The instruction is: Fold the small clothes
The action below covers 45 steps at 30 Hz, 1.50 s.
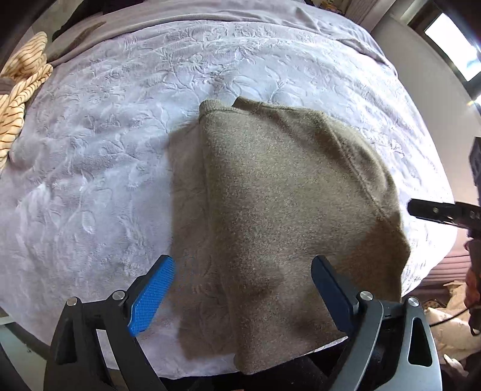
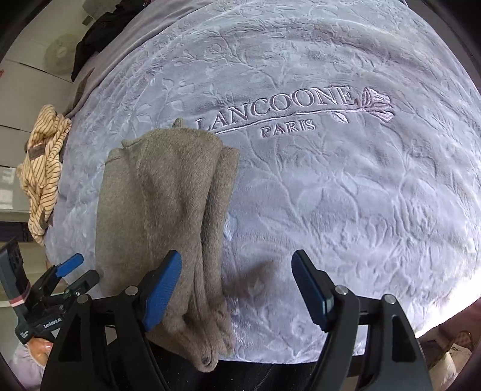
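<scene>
You have lavender embossed blanket (image 2: 360, 195) as work surface, floral relief throughout. Embroidered "LANCOONE PARIS" lettering (image 2: 282, 111) with rose motif (image 2: 377, 103) sits mid-blanket in your right view. Plain grey sheet (image 1: 210, 13) shows along far edge. Dark garment heap (image 2: 99, 33) lies far left. Bright window (image 1: 454, 45) in your left view's upper right corner.

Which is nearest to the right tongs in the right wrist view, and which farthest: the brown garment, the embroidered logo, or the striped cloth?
1. Brown garment: directly at the right tongs, under the left finger.
2. Embroidered logo: straight ahead, mid-blanket.
3. Striped cloth: far left, at the blanket edge.
</scene>
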{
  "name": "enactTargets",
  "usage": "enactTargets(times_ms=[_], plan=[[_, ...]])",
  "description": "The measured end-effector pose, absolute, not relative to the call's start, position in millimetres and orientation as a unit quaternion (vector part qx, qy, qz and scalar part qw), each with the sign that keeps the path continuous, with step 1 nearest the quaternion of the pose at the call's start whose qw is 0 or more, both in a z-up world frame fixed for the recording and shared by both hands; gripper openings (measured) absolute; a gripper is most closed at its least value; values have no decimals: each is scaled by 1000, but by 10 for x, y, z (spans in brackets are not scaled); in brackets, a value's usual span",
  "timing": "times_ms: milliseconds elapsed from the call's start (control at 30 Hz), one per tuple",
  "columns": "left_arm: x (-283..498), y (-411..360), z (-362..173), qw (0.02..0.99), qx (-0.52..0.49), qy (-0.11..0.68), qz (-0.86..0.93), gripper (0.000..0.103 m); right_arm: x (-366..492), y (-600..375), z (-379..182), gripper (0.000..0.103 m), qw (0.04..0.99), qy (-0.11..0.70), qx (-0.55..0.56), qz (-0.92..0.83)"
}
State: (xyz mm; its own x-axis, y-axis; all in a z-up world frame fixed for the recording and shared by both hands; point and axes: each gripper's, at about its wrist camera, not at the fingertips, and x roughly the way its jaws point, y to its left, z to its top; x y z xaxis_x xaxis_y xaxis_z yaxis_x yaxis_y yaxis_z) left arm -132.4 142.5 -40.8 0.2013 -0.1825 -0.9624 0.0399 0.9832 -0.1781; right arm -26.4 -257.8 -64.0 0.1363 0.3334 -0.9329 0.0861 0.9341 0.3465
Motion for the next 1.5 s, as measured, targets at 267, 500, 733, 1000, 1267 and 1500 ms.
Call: enactTargets(times_ms=[267,500,733,1000,1267,1500], plan=[[-1305,1390,-430,770,-13,636,-47,93,-472,-2326,-557,81,738,658,130,72],[-1364,1463,-476,766,-18,640,-51,93,-438,-2093,-728,84,751,658,37,45],[-1421,1496,-530,762,-29,644,-59,93,-412,-2274,-1009,102,745,664,54,30],[-1402,1501,-478,765,-30,640,-63,93,-567,-2395,-742,102,729,674,116,35],[-1296,1445,-192,774,-32,629,-66,93,-578,-2214,-357,102,746,649,140,45],[-1250,1432,-51,773,-38,632,-37,93,-557,-1889,-166,102,760,639,109,35]])
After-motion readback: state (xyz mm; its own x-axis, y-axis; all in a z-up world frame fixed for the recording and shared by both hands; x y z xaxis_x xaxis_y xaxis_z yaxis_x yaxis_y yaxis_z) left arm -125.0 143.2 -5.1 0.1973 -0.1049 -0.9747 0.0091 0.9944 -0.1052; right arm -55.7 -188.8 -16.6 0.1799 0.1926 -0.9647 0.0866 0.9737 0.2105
